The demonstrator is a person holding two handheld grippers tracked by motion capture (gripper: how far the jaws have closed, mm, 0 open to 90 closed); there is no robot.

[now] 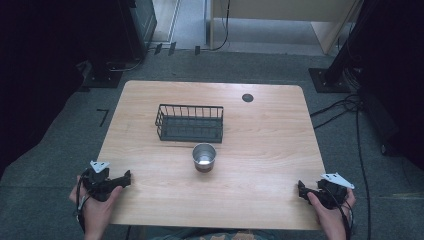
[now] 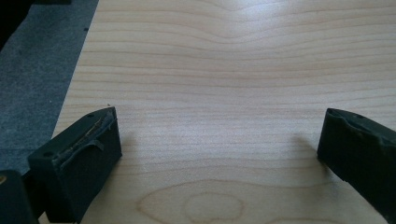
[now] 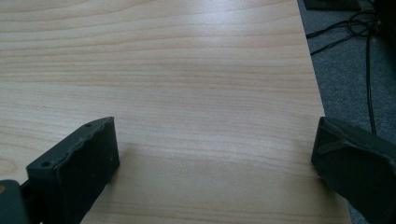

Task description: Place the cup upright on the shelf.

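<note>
A shiny metal cup [image 1: 204, 157] stands upright near the middle of the wooden table [image 1: 265, 135]. Just behind it sits a black wire basket [image 1: 190, 123], with nothing visible inside. My left gripper [image 1: 125, 178] rests at the table's near left corner, held by a hand, its jaws wide apart over bare wood [image 2: 219, 135]. My right gripper [image 1: 301, 189] rests at the near right corner, also open, with nothing between its jaws [image 3: 215, 140]. Both grippers are well apart from the cup and the basket.
A dark round grommet [image 1: 247, 97] sits near the table's far edge. Grey carpet surrounds the table, with cables [image 1: 345, 107] on the floor at the right and dark stands at the back corners. The table's right edge [image 3: 317, 93] runs close to my right gripper.
</note>
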